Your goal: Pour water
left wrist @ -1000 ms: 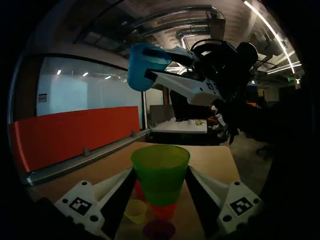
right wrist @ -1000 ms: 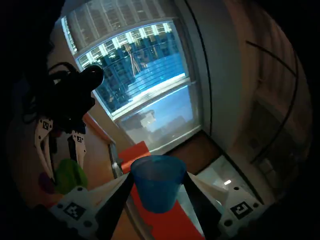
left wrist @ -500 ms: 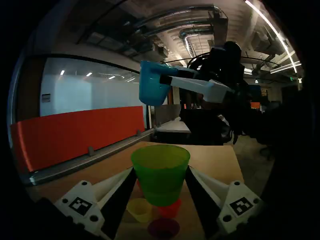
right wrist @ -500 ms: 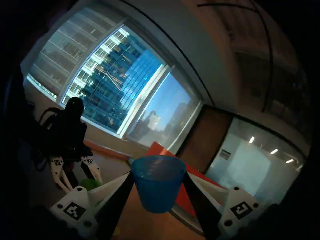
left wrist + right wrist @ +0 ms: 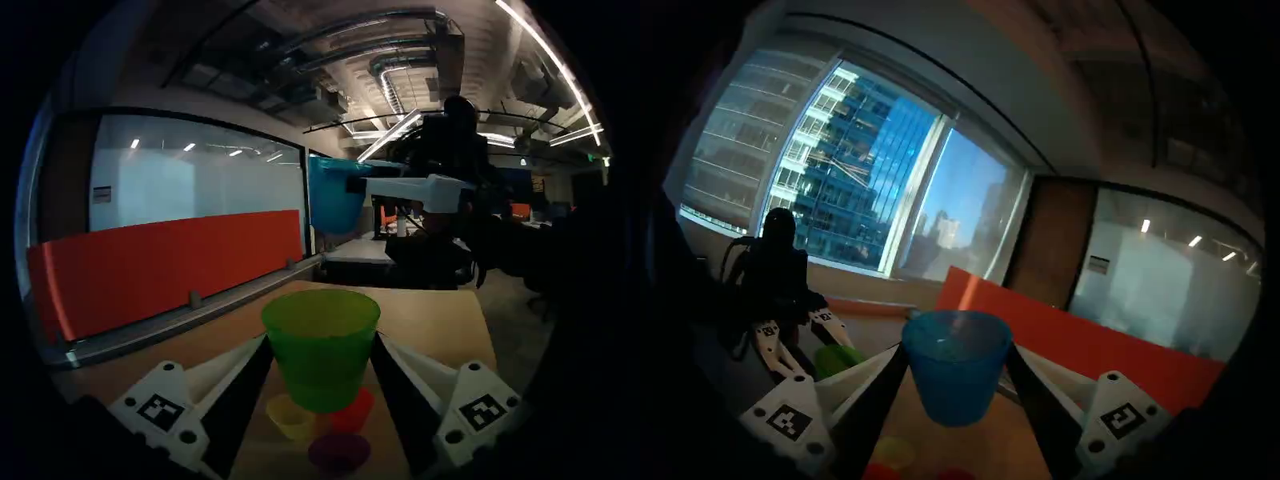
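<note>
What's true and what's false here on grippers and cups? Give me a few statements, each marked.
1. The left gripper is shut on the green cup. True.
2. The right gripper holds a white mug. False: it is shut on the blue cup.
3. In the left gripper view, the blue cup hangs upside down. False: it is about upright, rim up, and higher than the green cup.
4. A yellow cup, a red cup and a purple cup stand on the table, seen below the green cup. True.
</note>
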Motion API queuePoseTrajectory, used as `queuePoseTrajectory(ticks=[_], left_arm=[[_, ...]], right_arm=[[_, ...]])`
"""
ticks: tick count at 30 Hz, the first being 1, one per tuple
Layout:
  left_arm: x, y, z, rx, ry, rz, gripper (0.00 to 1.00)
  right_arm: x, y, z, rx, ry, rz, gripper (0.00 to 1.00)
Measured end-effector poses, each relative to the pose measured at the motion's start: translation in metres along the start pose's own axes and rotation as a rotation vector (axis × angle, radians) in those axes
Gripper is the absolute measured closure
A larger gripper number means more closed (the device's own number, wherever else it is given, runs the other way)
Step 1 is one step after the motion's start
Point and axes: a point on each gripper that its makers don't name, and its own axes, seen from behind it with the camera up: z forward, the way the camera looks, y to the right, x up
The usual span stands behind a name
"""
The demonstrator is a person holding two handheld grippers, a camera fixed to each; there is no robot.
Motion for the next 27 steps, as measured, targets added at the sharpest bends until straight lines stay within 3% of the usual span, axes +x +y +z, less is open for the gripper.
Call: queuePoseTrajectory(ticks=[12, 27], left_arm=[[-0.010, -0.028, -0.018, 0.077, -0.023, -0.009, 0.18], [-0.051, -0.056, -0.036, 0.155, -0.122, -0.019, 0.18]], right_arm=[[-0.034, 0.011, -0.026, -0.037, -0.048, 0.058, 0.11], [-0.100, 0.016, -0.048, -0.078, -0.153, 0.141, 0.11]])
